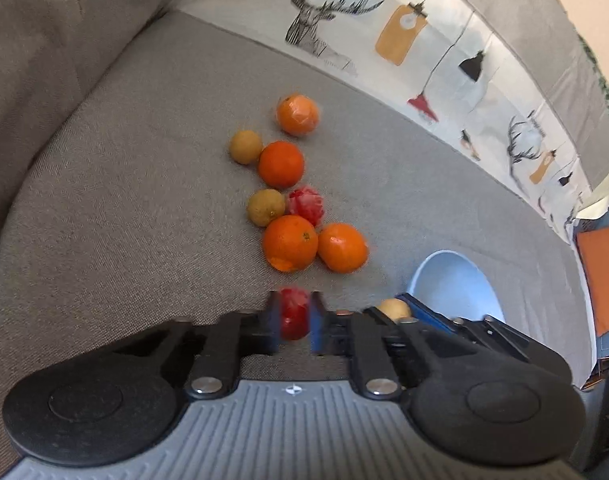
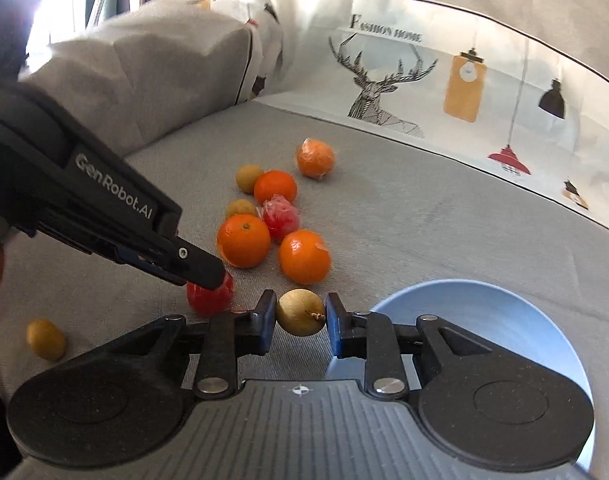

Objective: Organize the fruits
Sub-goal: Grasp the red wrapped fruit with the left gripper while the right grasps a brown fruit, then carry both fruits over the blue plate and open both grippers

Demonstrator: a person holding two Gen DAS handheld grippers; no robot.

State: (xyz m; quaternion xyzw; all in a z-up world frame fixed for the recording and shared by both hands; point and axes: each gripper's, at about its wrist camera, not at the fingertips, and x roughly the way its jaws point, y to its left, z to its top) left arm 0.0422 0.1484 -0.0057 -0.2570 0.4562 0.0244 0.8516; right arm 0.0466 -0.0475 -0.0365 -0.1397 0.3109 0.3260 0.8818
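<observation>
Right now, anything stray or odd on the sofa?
One small brown fruit lies alone at the far left, apart from the cluster of oranges. The blue bowl is empty. Some fruits look wrapped in clear film, such as the far orange.

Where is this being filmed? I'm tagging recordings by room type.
Likely a living room or bedroom: the fruit lies on a grey woven fabric cushion, backed by a white deer-and-lamp printed cover and a plump grey pillow. No table or counter shows.

The fruit pile (image 2: 276, 216) blocked the middle — the grey cushion (image 2: 424, 216) lay bare beside it, up to the blue bowl (image 2: 504, 320).
</observation>
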